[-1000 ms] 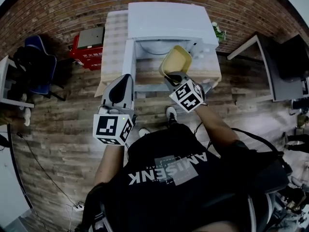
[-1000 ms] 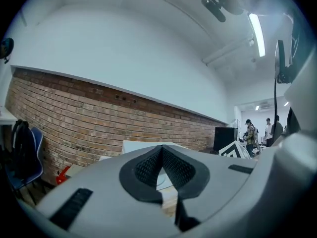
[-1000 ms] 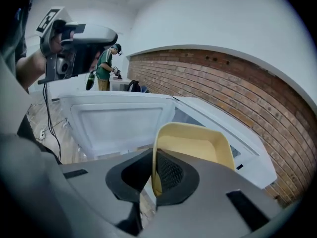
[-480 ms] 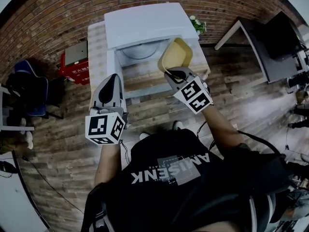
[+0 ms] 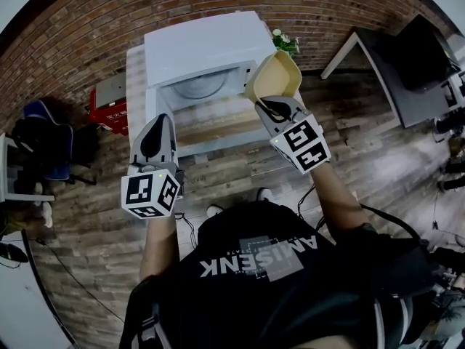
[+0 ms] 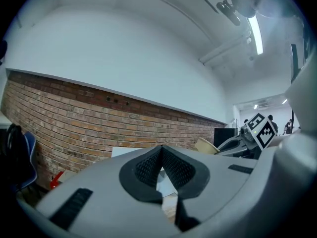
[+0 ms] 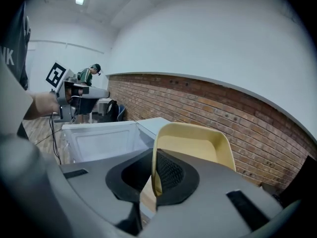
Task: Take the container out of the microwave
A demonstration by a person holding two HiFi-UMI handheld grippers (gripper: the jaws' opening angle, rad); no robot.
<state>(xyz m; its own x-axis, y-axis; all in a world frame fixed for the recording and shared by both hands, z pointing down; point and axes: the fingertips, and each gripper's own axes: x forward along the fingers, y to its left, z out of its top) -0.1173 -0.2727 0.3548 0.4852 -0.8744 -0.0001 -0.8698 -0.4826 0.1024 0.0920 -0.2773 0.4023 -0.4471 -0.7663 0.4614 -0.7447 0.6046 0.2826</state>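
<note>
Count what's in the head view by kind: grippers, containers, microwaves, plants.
Grippers: 2 (left gripper shut on nothing; right gripper shut on the container's rim)
Yellow container: 1
White microwave: 1
Potted plant: 1
Total: 5

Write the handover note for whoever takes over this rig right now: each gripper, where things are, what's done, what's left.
Right gripper: shut on the near rim of the yellow container, held tilted in the air by the microwave's right front; it looks empty.
Left gripper: shut, empty, before the microwave's left side.
Microwave: open, only the turntable inside, on the wooden table.
Done: container is out of the cavity.
Left: probably set it down and release; maybe shut the microwave.
</note>
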